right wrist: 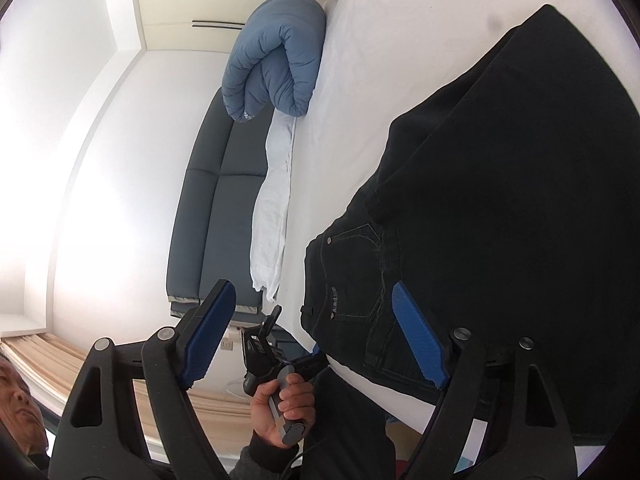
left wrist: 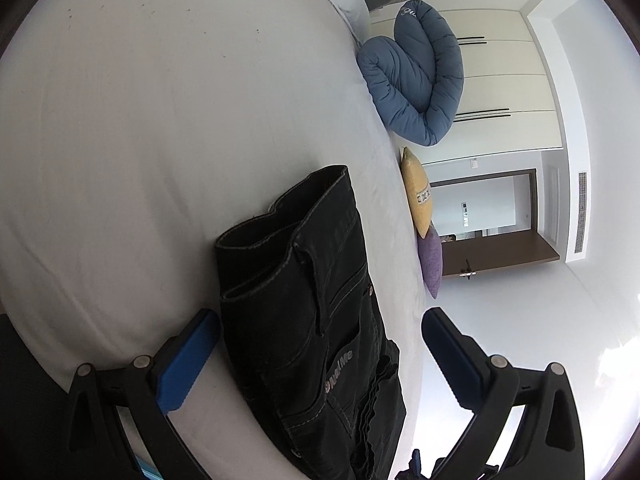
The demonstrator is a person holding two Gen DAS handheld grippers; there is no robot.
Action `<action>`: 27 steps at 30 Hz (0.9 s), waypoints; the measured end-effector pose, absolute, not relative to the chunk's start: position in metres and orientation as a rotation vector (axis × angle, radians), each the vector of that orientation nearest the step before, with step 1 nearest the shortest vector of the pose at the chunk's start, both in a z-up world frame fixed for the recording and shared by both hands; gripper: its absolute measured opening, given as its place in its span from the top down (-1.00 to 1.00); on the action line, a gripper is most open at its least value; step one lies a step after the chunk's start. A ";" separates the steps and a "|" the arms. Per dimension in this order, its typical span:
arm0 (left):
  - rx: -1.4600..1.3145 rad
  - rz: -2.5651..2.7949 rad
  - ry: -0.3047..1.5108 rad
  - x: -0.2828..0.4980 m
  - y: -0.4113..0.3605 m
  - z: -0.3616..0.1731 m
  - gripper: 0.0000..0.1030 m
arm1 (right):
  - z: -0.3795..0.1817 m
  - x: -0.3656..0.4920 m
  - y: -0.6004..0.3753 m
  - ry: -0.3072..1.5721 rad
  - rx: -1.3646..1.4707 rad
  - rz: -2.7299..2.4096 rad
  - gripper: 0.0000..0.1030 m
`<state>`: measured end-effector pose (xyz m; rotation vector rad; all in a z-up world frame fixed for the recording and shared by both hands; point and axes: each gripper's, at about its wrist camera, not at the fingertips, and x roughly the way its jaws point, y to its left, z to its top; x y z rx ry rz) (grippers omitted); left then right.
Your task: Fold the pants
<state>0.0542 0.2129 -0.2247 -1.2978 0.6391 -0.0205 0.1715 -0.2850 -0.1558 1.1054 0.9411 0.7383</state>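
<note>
Black jeans [left wrist: 320, 304] lie folded on a white bed sheet [left wrist: 160, 120], leg hems stacked at the far end and the waist near me. My left gripper [left wrist: 320, 336] is open, its blue fingers [left wrist: 188, 356] on either side of the jeans near the waist, holding nothing. In the right wrist view the jeans [right wrist: 500, 200] lie across the bed, back pocket toward me. My right gripper [right wrist: 316, 328] is open by the waist corner, one finger [right wrist: 420, 344] over the denim, the other off the bed edge. The left gripper [right wrist: 272, 356] shows there in a hand.
A rolled blue duvet [left wrist: 416, 76] lies at the bed's far side, with a yellow pillow [left wrist: 418, 192] and a purple pillow [left wrist: 432, 264] by it. A dark sofa [right wrist: 216, 208] stands beside the bed. White wardrobes and an open door are behind.
</note>
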 end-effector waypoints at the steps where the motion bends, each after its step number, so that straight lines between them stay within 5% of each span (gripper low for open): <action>1: -1.297 -0.022 0.642 0.056 0.213 -0.224 -0.99 | -0.155 0.175 -0.280 0.949 1.095 0.745 -0.56; 4: -1.306 -0.036 0.652 0.059 0.214 -0.222 -0.96 | -0.157 0.183 -0.266 0.984 1.065 0.760 -0.56; 6: -1.318 -0.053 0.655 0.063 0.214 -0.220 -0.74 | -0.161 0.191 -0.252 1.030 1.023 0.752 -0.56; 8: -1.327 -0.080 0.678 0.069 0.212 -0.220 -0.26 | -0.164 0.199 -0.240 1.067 0.986 0.744 -0.56; 10: -1.328 -0.073 0.678 0.069 0.213 -0.221 -0.20 | -0.166 0.209 -0.229 1.099 0.945 0.737 -0.56; 14: -1.337 -0.051 0.677 0.065 0.213 -0.226 0.39 | -0.167 0.227 -0.208 1.150 0.873 0.737 -0.56; 27: -1.135 -0.069 0.656 0.080 0.195 -0.183 0.68 | -0.207 0.270 -0.162 1.387 0.782 0.615 -0.42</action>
